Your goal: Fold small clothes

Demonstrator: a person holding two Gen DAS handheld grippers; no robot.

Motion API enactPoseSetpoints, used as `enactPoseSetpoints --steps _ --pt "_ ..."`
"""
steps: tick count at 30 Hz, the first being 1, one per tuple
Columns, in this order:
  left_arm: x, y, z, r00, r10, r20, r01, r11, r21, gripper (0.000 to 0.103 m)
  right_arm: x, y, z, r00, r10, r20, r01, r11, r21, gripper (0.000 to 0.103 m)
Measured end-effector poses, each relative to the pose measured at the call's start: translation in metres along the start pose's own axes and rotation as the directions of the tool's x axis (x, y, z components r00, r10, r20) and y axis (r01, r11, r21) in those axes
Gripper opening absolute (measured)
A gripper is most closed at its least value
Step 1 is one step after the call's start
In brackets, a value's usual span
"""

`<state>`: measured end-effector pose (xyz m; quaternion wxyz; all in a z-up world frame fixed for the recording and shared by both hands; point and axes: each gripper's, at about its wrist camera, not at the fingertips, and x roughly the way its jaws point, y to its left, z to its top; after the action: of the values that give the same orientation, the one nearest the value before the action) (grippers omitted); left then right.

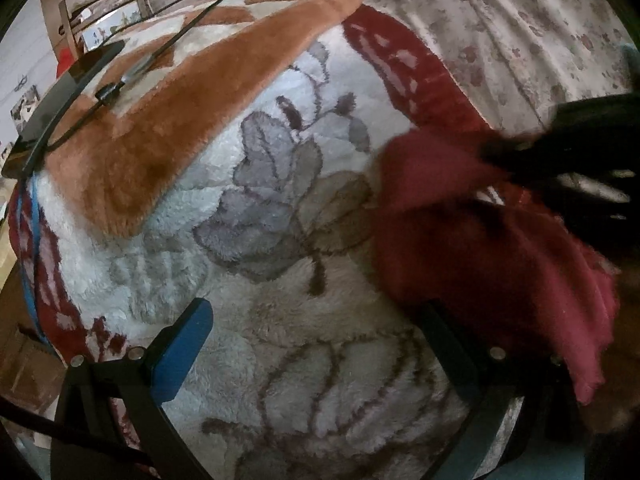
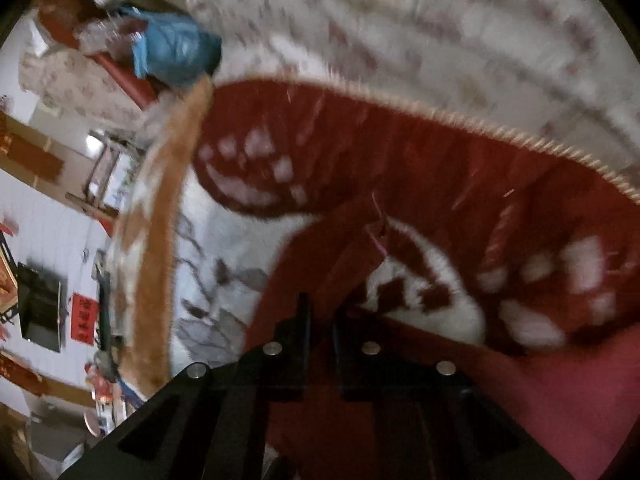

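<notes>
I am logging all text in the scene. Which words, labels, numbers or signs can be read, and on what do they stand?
Red sign on the far wall: dark characters, too blurred to read.
Red garment: no print visible.
Plush blanket: only flower patterns.
Nothing else carries legible text.

The plush blanket (image 1: pixel 280 320) is deep-piled fleece, fluffy and matt, white with grey flowers and a red border. A tan fleece blanket (image 1: pixel 180 120) at its far edge looks equally soft. The red garment (image 1: pixel 480 240) is matt knitted cloth, frayed at its hem. The left gripper (image 1: pixel 316 344) has matt black plastic fingers (image 1: pixel 184 352) with blue pads and shiny metal screws. The floral bedsheet (image 1: pixel 520 40) is smooth, thin woven cloth.
</notes>
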<state>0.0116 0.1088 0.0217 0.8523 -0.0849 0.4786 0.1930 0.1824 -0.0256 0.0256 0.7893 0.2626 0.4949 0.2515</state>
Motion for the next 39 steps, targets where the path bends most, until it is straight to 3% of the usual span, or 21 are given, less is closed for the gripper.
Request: enactPoseSetpoints --steps 6,13,22,29,33,35,37,39 --pt "-0.009 -0.019 -0.005 0.999 0.012 0.041 -0.015 0.997 0.08 0.103 -0.105 -0.006 -0.009 0.986 0.016 0.163 -0.014 1.0 -0.014 0.009" --pt "-0.047 -0.043 -0.017 0.979 -0.177 0.097 0.158 0.971 0.177 0.103 -0.233 -0.039 -0.044 0.938 -0.102 0.331 0.102 0.995 0.016 0.009" --pt "-0.073 -0.082 -0.047 0.948 -0.307 0.08 0.266 0.907 0.326 0.103 -0.344 -0.127 -0.107 0.868 -0.28 0.411 0.218 0.957 0.191 0.009" --pt "-0.074 -0.104 -0.063 0.948 -0.313 0.051 0.265 0.872 0.413 0.103 -0.398 -0.189 -0.161 0.819 -0.384 0.425 0.263 0.911 0.317 0.009" --pt "-0.072 -0.111 -0.068 0.949 -0.312 0.04 0.264 0.86 0.436 0.103 -0.395 -0.221 -0.176 0.824 -0.436 0.361 0.302 0.878 0.371 0.009" --pt "-0.072 -0.115 -0.071 0.948 -0.317 0.032 0.269 0.85 0.454 0.103 -0.383 -0.232 -0.18 0.83 -0.484 0.278 0.375 0.852 0.366 0.011" --pt "-0.073 -0.117 -0.071 0.945 -0.327 0.027 0.278 0.841 0.464 0.103 -0.376 -0.234 -0.183 0.801 -0.565 0.197 0.476 0.801 0.363 0.038" --pt "-0.075 -0.119 -0.072 0.942 -0.334 0.034 0.281 0.84 0.465 0.103 -0.382 -0.224 -0.191 0.79 -0.572 0.223 0.479 0.802 0.358 0.049"
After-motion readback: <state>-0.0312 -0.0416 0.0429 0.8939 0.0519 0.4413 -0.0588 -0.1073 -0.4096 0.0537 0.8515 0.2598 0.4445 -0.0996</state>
